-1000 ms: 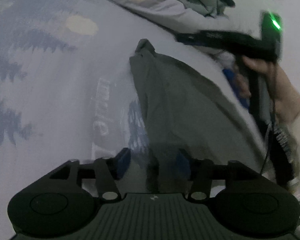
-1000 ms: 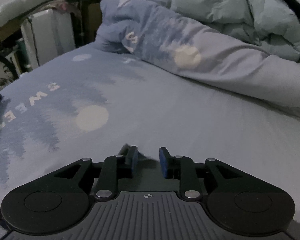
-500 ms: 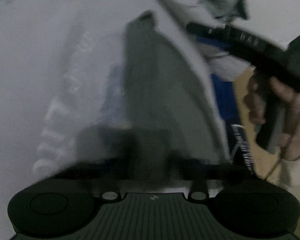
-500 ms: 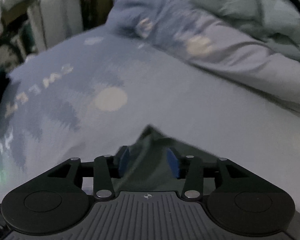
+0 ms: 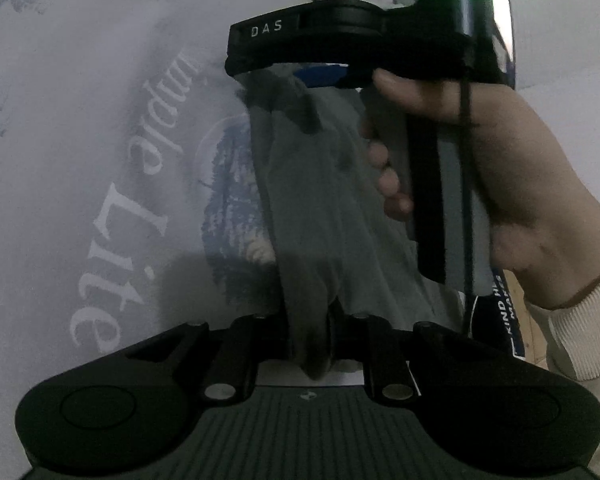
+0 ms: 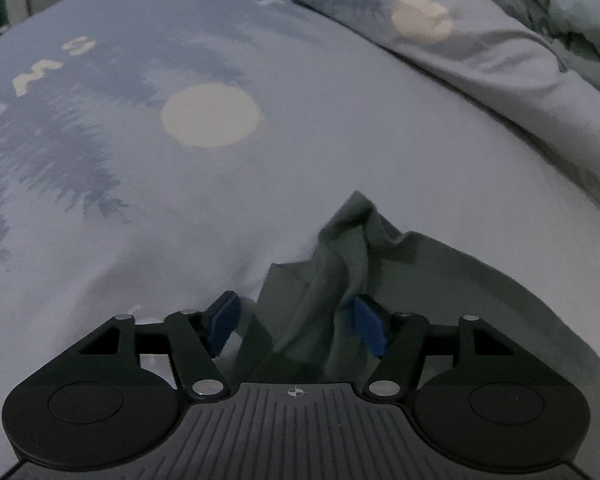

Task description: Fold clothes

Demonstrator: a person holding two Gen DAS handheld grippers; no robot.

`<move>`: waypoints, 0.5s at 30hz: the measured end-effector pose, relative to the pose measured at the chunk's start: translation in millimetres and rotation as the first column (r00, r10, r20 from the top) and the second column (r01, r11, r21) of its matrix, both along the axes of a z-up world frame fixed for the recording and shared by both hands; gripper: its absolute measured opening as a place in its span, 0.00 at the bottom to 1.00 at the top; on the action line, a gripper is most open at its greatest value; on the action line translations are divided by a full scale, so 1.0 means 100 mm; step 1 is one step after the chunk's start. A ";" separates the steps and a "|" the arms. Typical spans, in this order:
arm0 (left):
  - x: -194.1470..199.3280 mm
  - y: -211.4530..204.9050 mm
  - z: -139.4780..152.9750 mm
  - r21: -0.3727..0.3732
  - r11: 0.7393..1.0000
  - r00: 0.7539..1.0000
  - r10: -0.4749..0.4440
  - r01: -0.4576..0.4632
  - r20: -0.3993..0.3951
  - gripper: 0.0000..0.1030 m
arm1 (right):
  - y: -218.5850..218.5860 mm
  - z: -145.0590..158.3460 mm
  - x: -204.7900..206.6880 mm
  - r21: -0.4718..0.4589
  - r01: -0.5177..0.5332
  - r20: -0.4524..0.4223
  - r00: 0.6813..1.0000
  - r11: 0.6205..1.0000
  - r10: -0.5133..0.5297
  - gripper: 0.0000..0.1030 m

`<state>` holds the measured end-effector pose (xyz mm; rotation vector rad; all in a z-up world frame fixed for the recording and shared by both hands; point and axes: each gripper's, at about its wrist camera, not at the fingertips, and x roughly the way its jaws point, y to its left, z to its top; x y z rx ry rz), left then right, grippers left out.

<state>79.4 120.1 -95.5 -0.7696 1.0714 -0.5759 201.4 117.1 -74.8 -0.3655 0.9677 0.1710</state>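
Observation:
A dark grey-green garment (image 5: 316, 200) stretches over the printed bedsheet between my two grippers. My left gripper (image 5: 312, 332) is shut on its near end, the cloth bunched between the fingers. In the left wrist view the right gripper (image 5: 284, 68), held by a hand (image 5: 500, 168), sits at the garment's far end. In the right wrist view the right gripper (image 6: 296, 320) is open, its blue pads (image 6: 366, 322) standing wide on either side of a raised fold of the garment (image 6: 348, 256).
The bedsheet (image 6: 140, 200) is pale blue with tree prints, cream circles and white lettering. A rumpled duvet (image 6: 500, 52) lies along the far right of the bed. A floor strip and a dark labelled item (image 5: 508, 312) show past the bed edge.
My left gripper has closed on the garment's near end. My right gripper has opened wider and moved over the garment's corner fold, and now sits much closer to the left gripper.

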 end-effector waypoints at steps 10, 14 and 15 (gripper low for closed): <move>0.00 -0.06 0.11 0.006 1.000 0.999 0.001 -0.001 0.034 0.16 | -0.21 -0.04 -0.05 0.048 0.032 0.032 0.999 0.998 -0.033 0.12; -0.02 -0.06 0.17 -0.023 1.000 0.998 0.009 -0.008 0.059 0.15 | -0.20 0.00 -0.09 0.038 0.001 0.040 0.999 0.999 -0.002 0.09; -0.03 -0.05 0.19 -0.039 0.999 0.998 0.014 -0.012 0.068 0.15 | -0.22 0.04 -0.11 0.054 -0.003 0.047 0.999 0.999 0.000 0.09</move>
